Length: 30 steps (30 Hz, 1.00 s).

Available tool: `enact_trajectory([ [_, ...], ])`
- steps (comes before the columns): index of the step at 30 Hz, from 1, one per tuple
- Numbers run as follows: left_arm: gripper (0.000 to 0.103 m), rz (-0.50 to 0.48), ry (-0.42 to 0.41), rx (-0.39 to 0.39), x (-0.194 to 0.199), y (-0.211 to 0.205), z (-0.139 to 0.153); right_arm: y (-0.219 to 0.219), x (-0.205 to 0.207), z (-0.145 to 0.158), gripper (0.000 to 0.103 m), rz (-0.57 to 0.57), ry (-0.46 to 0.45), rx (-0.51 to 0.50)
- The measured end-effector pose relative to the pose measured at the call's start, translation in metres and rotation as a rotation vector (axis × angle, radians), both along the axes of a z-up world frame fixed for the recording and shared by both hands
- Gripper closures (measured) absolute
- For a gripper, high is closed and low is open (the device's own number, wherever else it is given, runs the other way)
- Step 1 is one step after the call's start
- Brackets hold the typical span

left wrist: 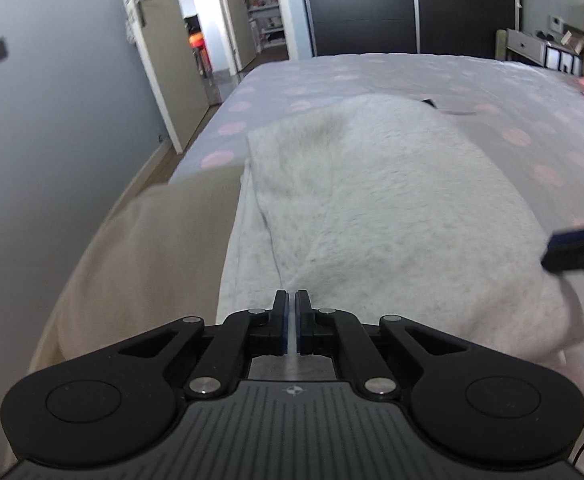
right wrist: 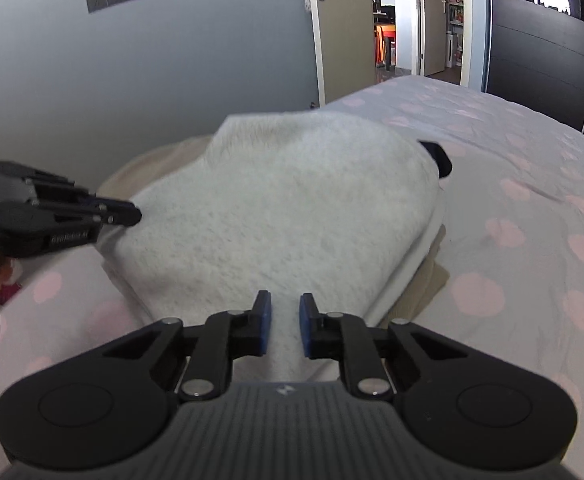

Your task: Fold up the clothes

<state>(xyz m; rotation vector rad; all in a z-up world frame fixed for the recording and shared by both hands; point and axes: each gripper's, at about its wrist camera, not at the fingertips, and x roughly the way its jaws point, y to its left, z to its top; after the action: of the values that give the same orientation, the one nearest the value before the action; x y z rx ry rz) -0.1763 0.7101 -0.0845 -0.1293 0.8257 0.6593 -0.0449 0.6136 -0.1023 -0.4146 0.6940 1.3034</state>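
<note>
A fluffy white garment [left wrist: 392, 200] lies in a folded heap on the bed, also in the right wrist view [right wrist: 283, 200]. My left gripper [left wrist: 291, 308] is shut on the garment's near edge, a thin strip of white cloth between its pads. It shows from the side in the right wrist view [right wrist: 131, 214], at the garment's left edge. My right gripper [right wrist: 285, 312] is open a little, with the white garment's near edge between its pads, not clamped. Its tip shows at the right edge of the left wrist view [left wrist: 580, 244].
The bed cover [left wrist: 512, 92] is grey with pink dots. A beige cloth [left wrist: 151, 248] lies under and beside the garment, also in the right wrist view [right wrist: 420, 284]. A small dark object [right wrist: 438, 156] peeks out behind the garment. A grey wall, an open door [left wrist: 163, 40] and a dark wardrobe [left wrist: 372, 8] stand beyond.
</note>
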Motion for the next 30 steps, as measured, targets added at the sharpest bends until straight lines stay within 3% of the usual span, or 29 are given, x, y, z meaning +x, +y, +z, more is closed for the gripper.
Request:
enact_trajectory([
  [6,0.101,0.053,-0.004,-0.061,0.004,0.011,-0.020,0.020,0.001,-0.022,0.087,-0.013,-0.008,-0.061],
  [9,0.101,0.076,-0.016,-0.059,0.000,0.006,-0.013,0.022,0.003,-0.020,0.087,-0.027,0.003,-0.072],
  [12,0.101,0.113,-0.008,-0.027,-0.003,-0.006,-0.001,0.015,0.002,-0.011,0.081,-0.041,0.005,-0.073],
  [14,0.101,0.148,-0.028,-0.024,-0.008,-0.019,0.012,0.008,0.001,-0.003,0.067,-0.051,0.007,-0.072],
  [16,0.100,0.168,-0.053,-0.020,-0.012,-0.037,0.027,-0.004,-0.001,0.008,0.064,-0.059,0.012,-0.064],
  [19,0.084,0.182,-0.092,0.012,-0.017,-0.068,0.051,-0.026,-0.004,0.029,0.056,-0.058,0.018,-0.052],
  [25,0.081,0.210,-0.174,0.021,-0.026,-0.128,0.101,-0.076,-0.012,0.076,0.045,-0.040,0.010,-0.019],
  [27,0.073,0.226,-0.191,0.058,-0.030,-0.148,0.117,-0.096,-0.015,0.094,0.038,-0.041,0.000,-0.004],
  [30,0.064,0.244,-0.214,0.083,-0.037,-0.176,0.136,-0.127,-0.018,0.120,0.037,-0.053,0.001,0.026],
])
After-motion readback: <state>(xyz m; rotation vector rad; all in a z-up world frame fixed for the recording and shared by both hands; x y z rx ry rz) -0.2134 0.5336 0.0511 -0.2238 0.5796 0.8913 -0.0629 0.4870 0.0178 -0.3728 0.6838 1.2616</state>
